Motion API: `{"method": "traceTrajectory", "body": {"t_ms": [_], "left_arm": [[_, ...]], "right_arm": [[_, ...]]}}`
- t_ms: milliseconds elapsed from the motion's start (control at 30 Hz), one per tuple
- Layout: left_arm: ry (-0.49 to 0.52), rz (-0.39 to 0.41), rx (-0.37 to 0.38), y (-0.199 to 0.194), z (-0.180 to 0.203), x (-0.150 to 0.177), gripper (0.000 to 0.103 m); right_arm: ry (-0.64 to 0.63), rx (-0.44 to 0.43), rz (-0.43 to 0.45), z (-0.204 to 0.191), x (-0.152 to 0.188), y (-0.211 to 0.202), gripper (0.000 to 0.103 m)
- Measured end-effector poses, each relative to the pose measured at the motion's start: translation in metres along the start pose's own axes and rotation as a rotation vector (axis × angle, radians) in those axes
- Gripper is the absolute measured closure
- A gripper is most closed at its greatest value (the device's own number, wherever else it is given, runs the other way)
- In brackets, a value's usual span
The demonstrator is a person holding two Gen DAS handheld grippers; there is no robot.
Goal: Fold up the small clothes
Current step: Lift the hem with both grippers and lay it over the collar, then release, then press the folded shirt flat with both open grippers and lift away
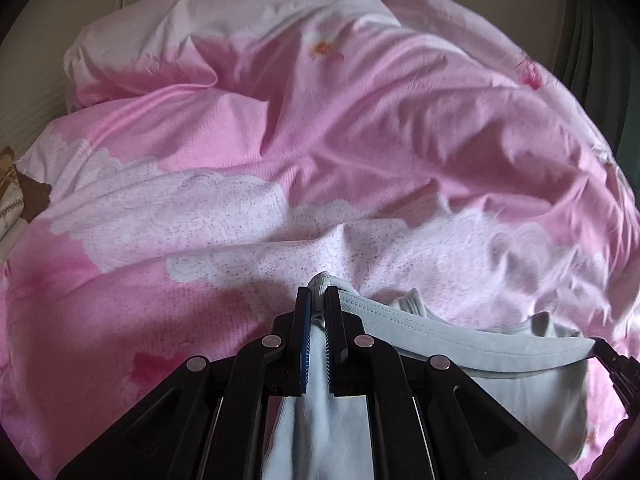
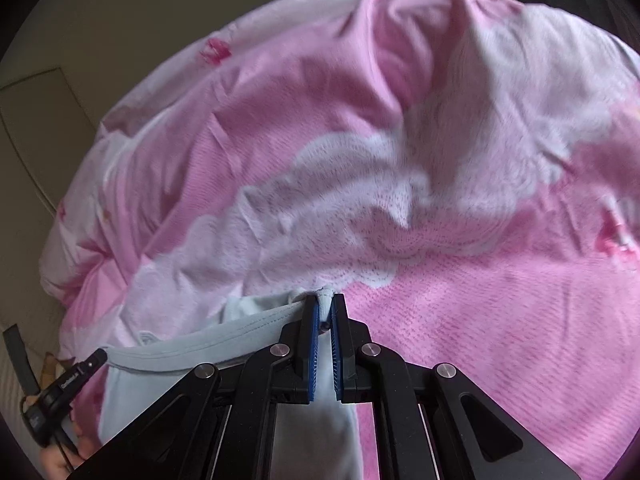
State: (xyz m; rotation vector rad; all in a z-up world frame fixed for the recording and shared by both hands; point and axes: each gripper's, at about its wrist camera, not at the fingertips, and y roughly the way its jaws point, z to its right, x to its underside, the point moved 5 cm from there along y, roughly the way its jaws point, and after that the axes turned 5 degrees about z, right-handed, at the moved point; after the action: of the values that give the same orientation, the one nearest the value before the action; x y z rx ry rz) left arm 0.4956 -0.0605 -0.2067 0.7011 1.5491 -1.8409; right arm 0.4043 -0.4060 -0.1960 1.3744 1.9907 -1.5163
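Observation:
A small pale blue-grey garment (image 1: 460,344) hangs stretched between my two grippers above a pink bed cover. My left gripper (image 1: 319,294) is shut on one corner of its stitched hem, and cloth bunches out past the blue pads. In the right wrist view my right gripper (image 2: 325,300) is shut on the other corner of the garment (image 2: 180,354). The hem runs taut from one gripper to the other, and the rest of the cloth hangs down below them. The left gripper (image 2: 94,360) shows at the lower left of the right wrist view, and the right gripper (image 1: 600,346) at the right edge of the left wrist view.
A rumpled pink and white quilt (image 1: 320,140) covers the bed under both grippers. A white pillow (image 1: 132,48) lies at the far left. A brown patterned item (image 1: 16,196) sits at the bed's left edge. A hand (image 2: 68,460) shows at the lower left.

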Motion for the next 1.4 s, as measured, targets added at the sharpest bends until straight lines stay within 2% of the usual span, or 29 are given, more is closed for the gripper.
{"method": "traceTrajectory", "body": {"t_ms": [167,233,400,633,700,800,900,967,1167,1400], "left_arm": [[0.035,-0.014,-0.027,0.016,0.005,-0.003,0.094],[0.032,-0.023,-0.031,0.019,0.003,-0.006,0.090],[0.106,0.024,-0.046,-0.001,0.008,-0.009,0.087],[0.242,0.025,0.051,-0.046,0.033,0.016,0.080],[0.253,0.017,0.071,-0.049,0.037,0.021,0.079],[0.288,-0.021,0.122,-0.045,0.048,0.028,0.079],[0.328,-0.113,0.181,-0.032,0.062,0.036,0.079],[0.365,-0.157,0.173,-0.022,0.069,0.041,0.079],[0.403,-0.217,0.159,0.001,0.073,0.041,0.077],[0.372,-0.211,0.149,0.023,0.074,0.026,0.076]], "right_arm": [[-0.010,0.015,-0.030,0.002,-0.002,0.021,0.096],[-0.023,0.026,-0.035,0.002,-0.005,0.027,0.094],[-0.053,0.046,-0.039,0.000,-0.010,0.023,0.063],[-0.234,0.058,0.050,-0.028,0.002,-0.016,0.062],[-0.279,0.086,0.086,-0.032,0.004,-0.027,0.062],[-0.308,0.085,0.121,-0.037,0.005,-0.043,0.062],[-0.336,0.013,0.076,-0.051,0.013,-0.040,0.062],[-0.368,-0.022,0.016,-0.063,0.021,-0.028,0.062],[-0.528,0.034,-0.078,-0.085,0.045,0.005,0.062],[-0.541,0.072,-0.128,-0.079,0.053,0.032,0.062]]}}
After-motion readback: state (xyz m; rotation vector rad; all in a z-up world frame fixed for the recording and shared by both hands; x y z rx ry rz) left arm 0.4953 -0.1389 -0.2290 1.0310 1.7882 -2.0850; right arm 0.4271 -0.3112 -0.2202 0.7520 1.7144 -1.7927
